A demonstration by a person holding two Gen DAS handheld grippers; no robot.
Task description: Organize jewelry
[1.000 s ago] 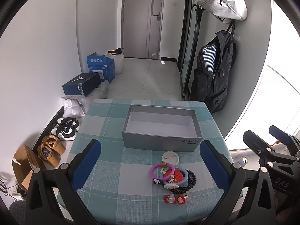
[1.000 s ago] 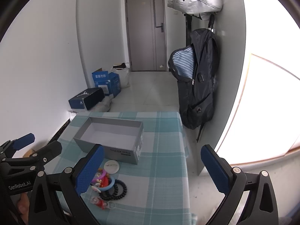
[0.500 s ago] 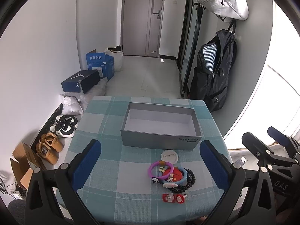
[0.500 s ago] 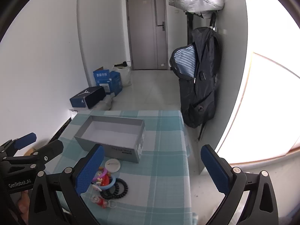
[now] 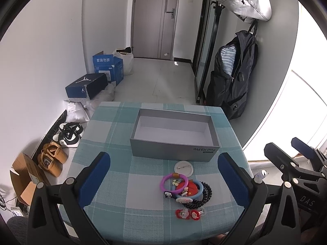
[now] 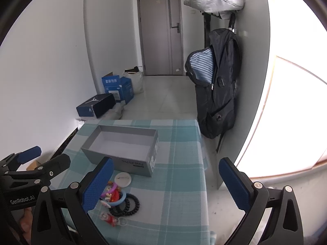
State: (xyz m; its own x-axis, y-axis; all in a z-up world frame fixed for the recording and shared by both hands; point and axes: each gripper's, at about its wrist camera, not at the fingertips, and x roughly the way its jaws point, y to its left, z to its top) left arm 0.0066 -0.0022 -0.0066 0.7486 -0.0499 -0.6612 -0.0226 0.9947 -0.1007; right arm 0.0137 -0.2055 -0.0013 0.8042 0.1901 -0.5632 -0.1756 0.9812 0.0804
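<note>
While both grippers hang above the near edge of the checked table, nothing has gone into the box yet, so we judge the step in hand to be picking a first piece. The left gripper has its blue pads wide apart and holds nothing; the right gripper is spread just as wide and is also empty. The grey box sits open and empty at twelve o'clock from the jewelry. The jewelry lies in a small heap near the front of the table: a purple bracelet overlaps a light blue bracelet, with a red charm between them, and a black beaded bracelet touches them at three o'clock. A white round disc lies apart at twelve o'clock, between heap and box, and two small red clips lie apart at six o'clock. We would take a loose outlier first, since the overlapped rings could drag each other. We should lower one pad inside a ring, close gently, lift straight up, then carry it over the box wall
</note>
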